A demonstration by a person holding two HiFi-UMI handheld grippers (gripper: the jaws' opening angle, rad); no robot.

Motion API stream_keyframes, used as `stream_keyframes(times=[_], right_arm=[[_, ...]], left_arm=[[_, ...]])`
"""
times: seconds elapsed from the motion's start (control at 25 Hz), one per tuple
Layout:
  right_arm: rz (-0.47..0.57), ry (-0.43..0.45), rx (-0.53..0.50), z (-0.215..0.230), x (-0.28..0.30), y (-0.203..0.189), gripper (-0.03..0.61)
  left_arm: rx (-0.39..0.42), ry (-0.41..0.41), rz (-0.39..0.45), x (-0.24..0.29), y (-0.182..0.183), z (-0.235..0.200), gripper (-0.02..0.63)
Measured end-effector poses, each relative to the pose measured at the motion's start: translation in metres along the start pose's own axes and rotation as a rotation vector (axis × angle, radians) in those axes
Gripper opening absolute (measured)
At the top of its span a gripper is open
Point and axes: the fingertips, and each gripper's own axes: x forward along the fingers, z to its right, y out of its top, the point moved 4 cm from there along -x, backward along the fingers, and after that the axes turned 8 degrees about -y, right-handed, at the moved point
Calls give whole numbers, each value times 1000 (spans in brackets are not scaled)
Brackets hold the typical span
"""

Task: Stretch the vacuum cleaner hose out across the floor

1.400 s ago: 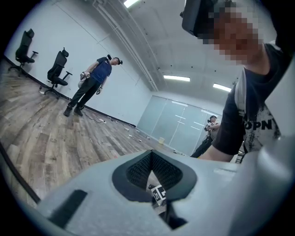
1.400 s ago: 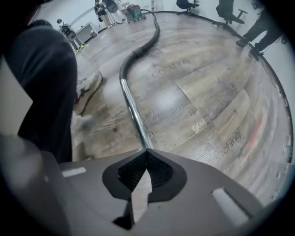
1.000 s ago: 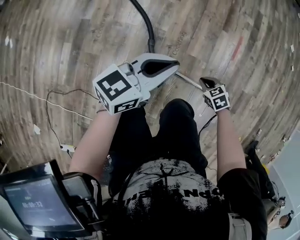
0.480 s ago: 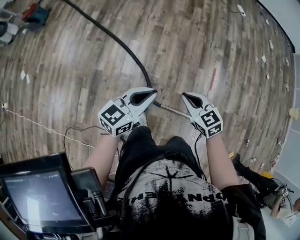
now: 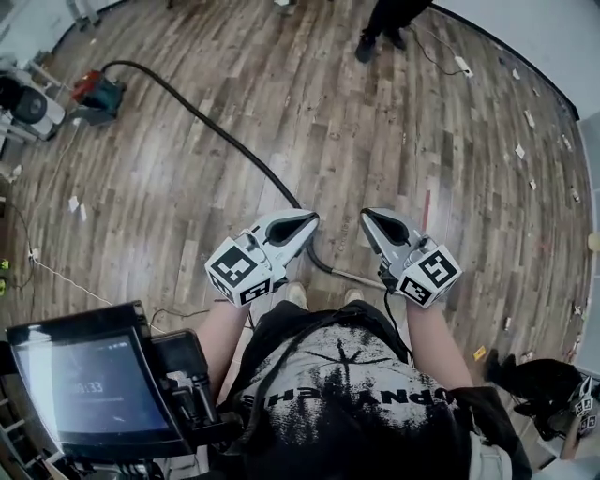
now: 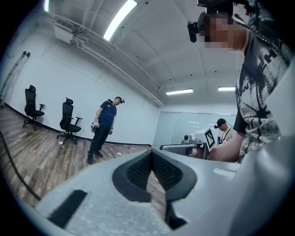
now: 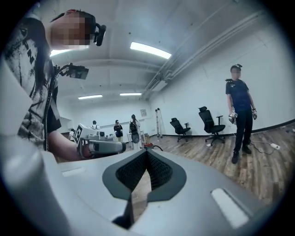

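A black vacuum hose point(image 5: 225, 141) lies across the wooden floor, from the red and teal vacuum cleaner point(image 5: 94, 94) at the far left to a metal wand point(image 5: 361, 277) by my feet. Both grippers hang raised above that near end, side by side and pointing level. My left gripper point(image 5: 313, 218) is shut with nothing between its pads point(image 6: 138, 170). My right gripper point(image 5: 367, 217) is shut and empty too, as its pads point(image 7: 159, 171) show. A stretch of the hose point(image 6: 10, 159) curves at the left edge of the left gripper view.
A person point(image 5: 389, 21) stands at the far side of the floor, with office chairs point(image 6: 68, 120) by the wall. A thin white cable point(image 5: 66, 274) runs at my left. A screen device point(image 5: 84, 394) hangs at my chest. A black bag point(image 5: 534, 380) lies at the right.
Both grippers have risen from near the floor, the right one from beside the wand, and now point level. The view has lifted, bringing the vacuum cleaner and the whole hose into sight.
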Motion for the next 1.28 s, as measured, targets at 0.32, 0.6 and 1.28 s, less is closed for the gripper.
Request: stream_keyframes(times=[0.32, 0.6, 1.28], right_arm=[[46, 221, -84, 0, -30, 35, 6], [29, 370, -158, 0, -43, 36, 6], [10, 366, -138, 20, -59, 35, 5]], left_arm=[[11, 125, 34, 34, 11, 45, 1], [64, 256, 95, 46, 23, 68, 1], [98, 276, 78, 56, 16, 78, 0]])
